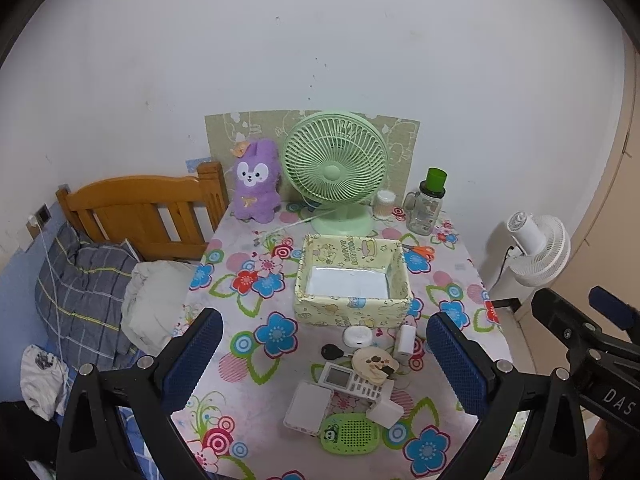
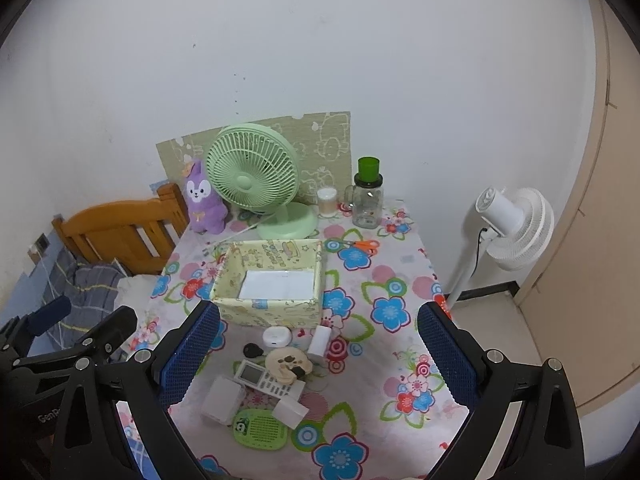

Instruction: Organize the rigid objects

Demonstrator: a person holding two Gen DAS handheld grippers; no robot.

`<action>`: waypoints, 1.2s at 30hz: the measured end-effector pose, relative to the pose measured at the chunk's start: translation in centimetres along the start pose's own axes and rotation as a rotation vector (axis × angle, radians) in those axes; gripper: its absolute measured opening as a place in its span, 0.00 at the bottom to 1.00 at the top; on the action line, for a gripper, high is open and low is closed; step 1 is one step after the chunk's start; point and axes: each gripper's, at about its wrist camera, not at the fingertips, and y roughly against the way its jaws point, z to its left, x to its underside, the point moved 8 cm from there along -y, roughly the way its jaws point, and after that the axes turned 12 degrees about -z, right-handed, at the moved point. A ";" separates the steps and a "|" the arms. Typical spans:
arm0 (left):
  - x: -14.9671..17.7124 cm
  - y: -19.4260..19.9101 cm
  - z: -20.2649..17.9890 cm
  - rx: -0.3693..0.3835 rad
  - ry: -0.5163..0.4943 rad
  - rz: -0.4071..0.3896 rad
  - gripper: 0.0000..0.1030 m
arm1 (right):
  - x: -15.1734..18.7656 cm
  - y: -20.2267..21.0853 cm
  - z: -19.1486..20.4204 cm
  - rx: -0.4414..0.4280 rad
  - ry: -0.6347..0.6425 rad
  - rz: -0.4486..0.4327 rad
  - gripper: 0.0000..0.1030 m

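Left wrist view shows the left tool (image 1: pixel 324 364) spread wide, its two blue-padded fingers (image 1: pixel 192 356) far apart with nothing between them and touching nothing; it hangs above the near edge of the desk (image 1: pixel 452 280) with its flowered cloth. Right wrist view shows the right tool (image 2: pixel 318 354) equally wide open and empty, also held clear of everything.

Between and just beyond the fingers of each tool lies a cluster of small items: a white remote (image 1: pixel 352 383), a round beige case (image 1: pixel 375 362) resting partly on it, a white earbud case (image 1: pixel 357 336), a black oval fob (image 1: pixel 331 351), an upright white charger block (image 1: pixel 405 339), a flat white box (image 1: pixel 308 407), a white cube adapter (image 1: pixel 385 411) and a green perforated device (image 1: pixel 350 434) nearest the camera.

Just behind the cluster stands a pale yellow open box (image 1: pixel 352 278), only a white sheet on its floor. Farther back are a green fan (image 1: pixel 335 168), a purple plush (image 1: pixel 256 182), orange-handled scissors (image 1: pixel 422 251) and a clear bottle (image 1: pixel 426 208).
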 end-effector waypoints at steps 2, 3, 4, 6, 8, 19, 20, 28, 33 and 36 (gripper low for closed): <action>0.0 -0.1 0.1 -0.007 -0.006 -0.004 1.00 | 0.1 -0.1 0.0 0.001 0.007 0.004 0.98; 0.2 -0.1 0.1 -0.006 -0.003 -0.003 1.00 | 0.1 -0.1 0.0 0.001 0.006 0.005 0.98; 0.2 -0.1 0.2 -0.005 -0.001 0.000 1.00 | 0.2 -0.1 0.0 0.000 0.002 0.007 0.98; 0.4 -0.1 0.2 -0.006 0.000 0.003 1.00 | 0.3 -0.2 0.0 -0.001 -0.007 0.013 0.98; 0.4 -0.1 0.1 -0.012 -0.009 -0.003 1.00 | 0.3 -0.3 -0.1 0.002 -0.006 0.014 0.98; 0.5 -0.7 0.0 -0.007 0.002 0.010 1.00 | 0.4 -1.1 -0.5 0.012 -0.011 0.020 0.98; 0.5 -0.8 0.1 -0.006 0.004 0.010 1.00 | 0.3 -1.1 -0.5 0.010 -0.013 0.020 0.98; 0.3 -1.2 -0.2 -0.006 -0.007 0.016 1.00 | -0.3 -1.7 -0.4 0.019 0.008 0.012 0.98; 0.2 -1.4 -0.2 -0.003 -0.006 0.014 1.00 | -0.4 -2.0 -0.3 0.023 0.007 0.012 0.98; 0.1 -1.5 -0.1 0.000 -0.008 0.013 1.00 | -0.4 -2.1 -0.3 0.024 0.007 0.013 0.98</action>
